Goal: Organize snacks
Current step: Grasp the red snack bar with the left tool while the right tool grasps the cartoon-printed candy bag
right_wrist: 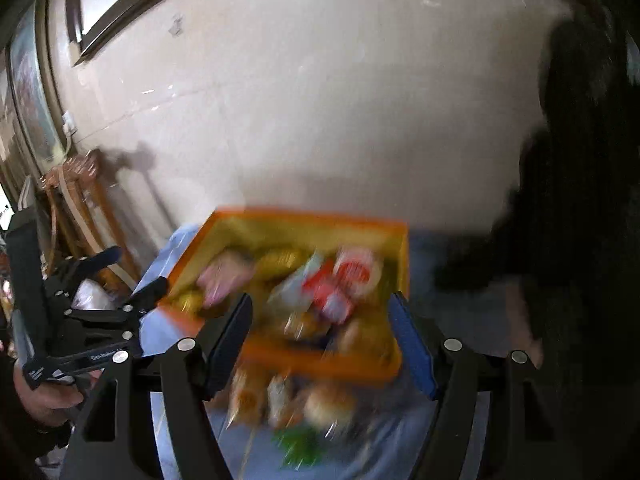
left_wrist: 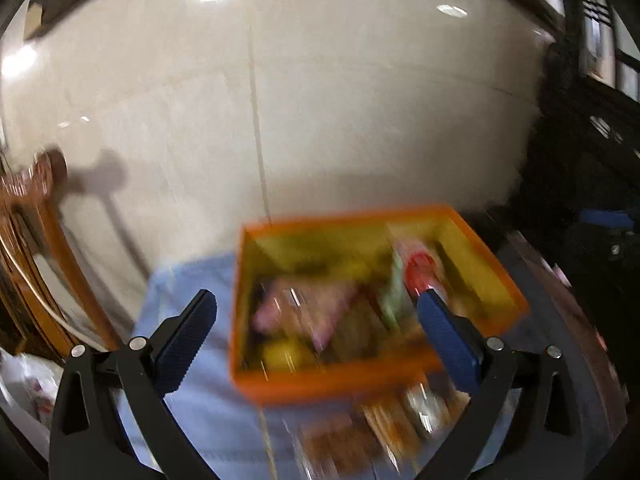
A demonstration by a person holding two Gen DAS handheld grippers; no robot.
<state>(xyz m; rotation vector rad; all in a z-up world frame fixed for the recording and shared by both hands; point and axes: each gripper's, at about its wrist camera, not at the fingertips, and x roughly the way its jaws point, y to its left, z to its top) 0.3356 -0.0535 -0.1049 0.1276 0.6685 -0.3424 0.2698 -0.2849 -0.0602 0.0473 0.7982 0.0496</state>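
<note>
- Left gripper (left_wrist: 316, 322): jaws spread wide, holding nothing, hovering above the box.
- Right gripper (right_wrist: 322, 334): jaws wide apart, empty, above the box's near rim.
- Box (left_wrist: 492, 264): orange, on a blue cloth (left_wrist: 192, 412), filled with blurred snacks (left_wrist: 320, 312).
- More packets (right_wrist: 288, 400) lie on the cloth just before the box.
</note>
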